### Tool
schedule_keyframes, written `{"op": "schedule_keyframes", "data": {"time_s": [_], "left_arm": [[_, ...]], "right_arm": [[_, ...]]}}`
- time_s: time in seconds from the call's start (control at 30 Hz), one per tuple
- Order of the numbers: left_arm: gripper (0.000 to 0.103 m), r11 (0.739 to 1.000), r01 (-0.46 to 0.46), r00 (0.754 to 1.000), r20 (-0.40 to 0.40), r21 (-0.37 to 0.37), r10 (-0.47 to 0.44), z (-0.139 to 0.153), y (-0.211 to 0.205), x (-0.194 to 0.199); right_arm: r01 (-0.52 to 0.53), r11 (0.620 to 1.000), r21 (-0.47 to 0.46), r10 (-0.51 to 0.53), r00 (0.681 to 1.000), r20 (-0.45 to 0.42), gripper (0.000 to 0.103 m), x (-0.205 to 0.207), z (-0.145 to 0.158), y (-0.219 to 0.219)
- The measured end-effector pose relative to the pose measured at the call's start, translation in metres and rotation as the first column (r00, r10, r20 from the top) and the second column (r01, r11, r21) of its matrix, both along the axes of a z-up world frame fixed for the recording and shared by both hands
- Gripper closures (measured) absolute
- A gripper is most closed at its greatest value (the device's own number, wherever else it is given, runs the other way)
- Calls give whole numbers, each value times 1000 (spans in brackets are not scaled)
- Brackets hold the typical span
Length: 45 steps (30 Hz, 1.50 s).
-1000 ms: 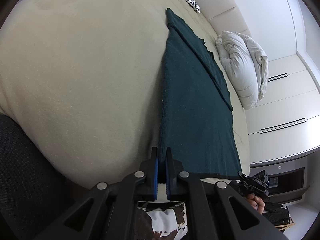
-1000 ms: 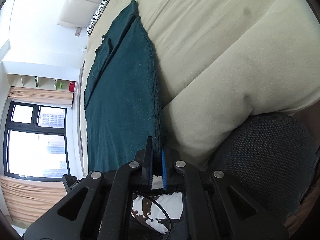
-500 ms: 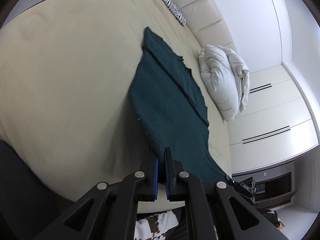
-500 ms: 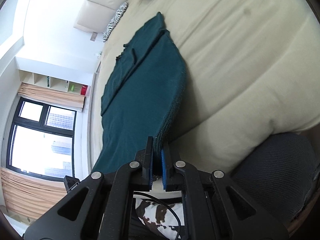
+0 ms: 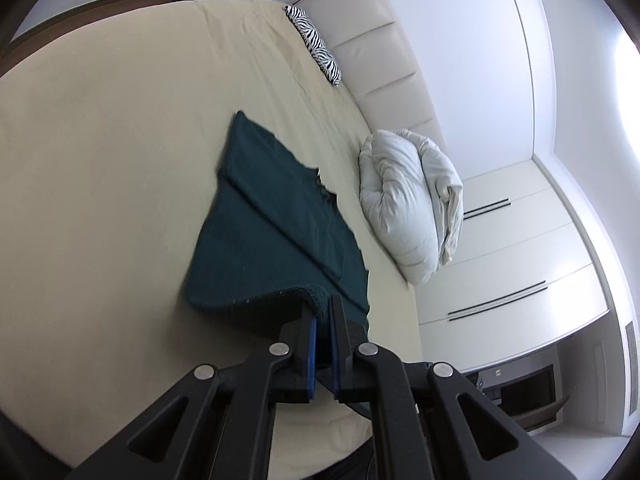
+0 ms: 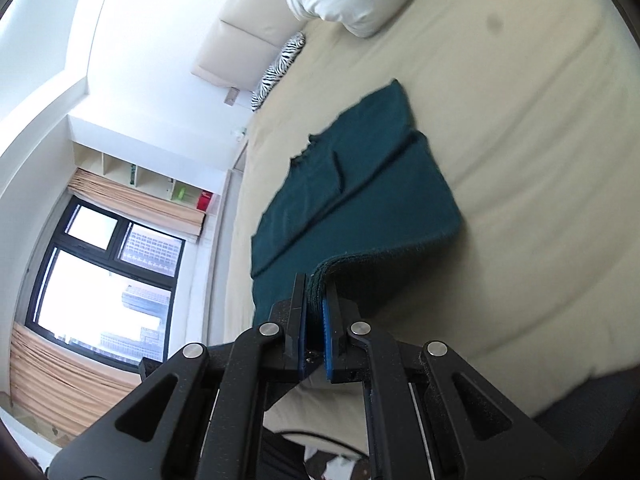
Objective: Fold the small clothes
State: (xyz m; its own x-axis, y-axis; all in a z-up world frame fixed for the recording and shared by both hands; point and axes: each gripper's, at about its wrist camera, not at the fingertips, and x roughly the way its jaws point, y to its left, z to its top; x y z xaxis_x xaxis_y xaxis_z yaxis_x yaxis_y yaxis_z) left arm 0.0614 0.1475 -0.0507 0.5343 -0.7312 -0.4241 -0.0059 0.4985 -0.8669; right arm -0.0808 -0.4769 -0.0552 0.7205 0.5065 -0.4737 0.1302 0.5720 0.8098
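Note:
A dark teal garment [image 5: 276, 232] lies on the beige bed [image 5: 100, 140], its far part flat with a lengthwise fold. My left gripper [image 5: 323, 312] is shut on one near corner of the garment and holds it lifted off the bed, so the cloth curls up to the jaws. My right gripper [image 6: 316, 292] is shut on the other near corner of the same garment [image 6: 360, 184], also lifted, with the near edge arching above the bed [image 6: 540, 160].
A white duvet bundle [image 5: 408, 204] lies beyond the garment near the padded headboard [image 5: 380, 64]. A zebra-print cushion [image 5: 316, 44] is at the bed's head. White wardrobes [image 5: 520, 272] stand on one side, a window [image 6: 104, 280] on the other.
Both grippers have risen and moved forward over the bed, carrying the near edge of the garment with them. The near part now curls up off the bed instead of lying stretched out.

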Motion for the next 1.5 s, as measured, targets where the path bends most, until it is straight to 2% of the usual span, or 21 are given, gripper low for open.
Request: {"op": "schedule_keyframes", "data": {"time_s": [0.23, 0.63, 0.77, 1.03, 1.07, 1.1, 1.17, 1.23, 1.27, 1.3, 1.33, 1.4, 1.5], "left_arm": [[97, 999, -33, 999, 3, 7, 33, 2, -5, 76], [97, 991, -79, 997, 12, 108, 78, -10, -30, 202], [97, 983, -92, 995, -28, 156, 97, -30, -36, 241], [96, 969, -106, 990, -65, 221, 123, -64, -49, 293], [96, 968, -103, 991, -64, 227, 121, -68, -51, 299], [94, 964, -105, 991, -60, 243, 123, -70, -54, 303], [83, 962, -103, 990, -70, 252, 124, -74, -55, 307], [65, 967, -96, 991, -63, 235, 114, -75, -55, 304], [63, 964, -98, 992, -55, 246, 115, -74, -53, 299], [60, 963, -100, 992, -47, 251, 116, -72, -50, 295], [60, 964, -105, 992, -39, 244, 118, -70, -49, 290], [60, 968, -102, 994, -23, 228, 110, -65, -46, 275], [60, 953, -83, 997, 18, 291, 81, -55, -49, 245]], "right_arm": [[78, 997, 3, -78, 997, 11, 98, 89, 4, -20], [147, 984, -100, -152, 987, -47, 98, 227, -24, -43], [157, 979, -129, -166, 984, -64, 98, 265, -35, -44], [190, 968, -161, -208, 973, -102, 97, 328, -70, -48], [191, 966, -173, -212, 971, -110, 95, 335, -75, -49], [198, 961, -192, -224, 967, -122, 95, 339, -79, -49], [200, 955, -221, -235, 961, -149, 94, 352, -90, -51], [198, 949, -244, -237, 961, -145, 88, 359, -96, -50], [209, 943, -258, -248, 960, -128, 70, 358, -96, -49], [232, 932, -277, -270, 957, -109, 46, 354, -94, -49], [250, 927, -280, -286, 954, -92, 40, 351, -94, -50], [263, 925, -274, -292, 954, -71, 39, 343, -91, -52], [261, 920, -294, -290, 955, -59, 39, 325, -84, -51]]}}
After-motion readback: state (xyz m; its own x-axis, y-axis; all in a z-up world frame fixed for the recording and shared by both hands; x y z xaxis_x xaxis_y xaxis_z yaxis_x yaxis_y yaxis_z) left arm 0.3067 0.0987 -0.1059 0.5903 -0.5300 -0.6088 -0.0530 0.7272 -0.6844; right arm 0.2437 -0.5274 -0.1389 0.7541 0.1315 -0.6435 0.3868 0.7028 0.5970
